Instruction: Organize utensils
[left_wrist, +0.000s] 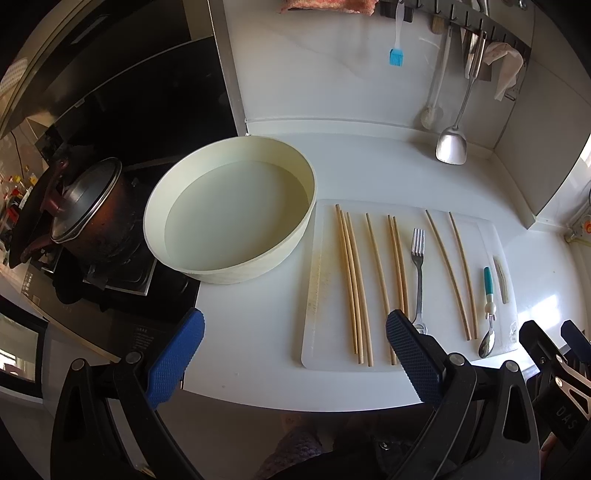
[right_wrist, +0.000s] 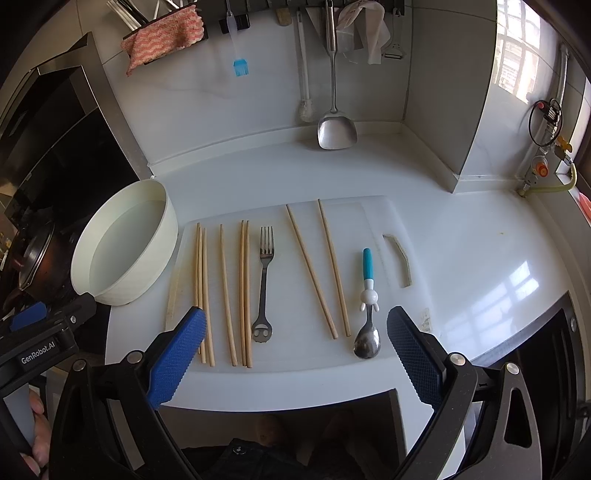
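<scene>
Both tongs wide apart, empty, hovering over the near counter (right_wrist: 461, 236) edge. Left tongs (left_wrist: 295, 354), right tongs (right_wrist: 295, 350). Utensils lie in parallel on the cutting board (right_wrist: 369, 362), handles toward the tongs, probably for easy pickup. Ahead of right tongs: chopsticks (right_wrist: 225, 288) left, fork (right_wrist: 264, 280) centre, spoon (right_wrist: 367, 317) by the right finger. Basin (left_wrist: 229, 210) sits ahead-left of left tongs, likely the drop target.

You see a white counter (right_wrist: 461, 229) below a white wall (right_wrist: 207, 110). Sun comes in the window (right_wrist: 511, 48). A black stove (left_wrist: 122, 280) sits on your left.
</scene>
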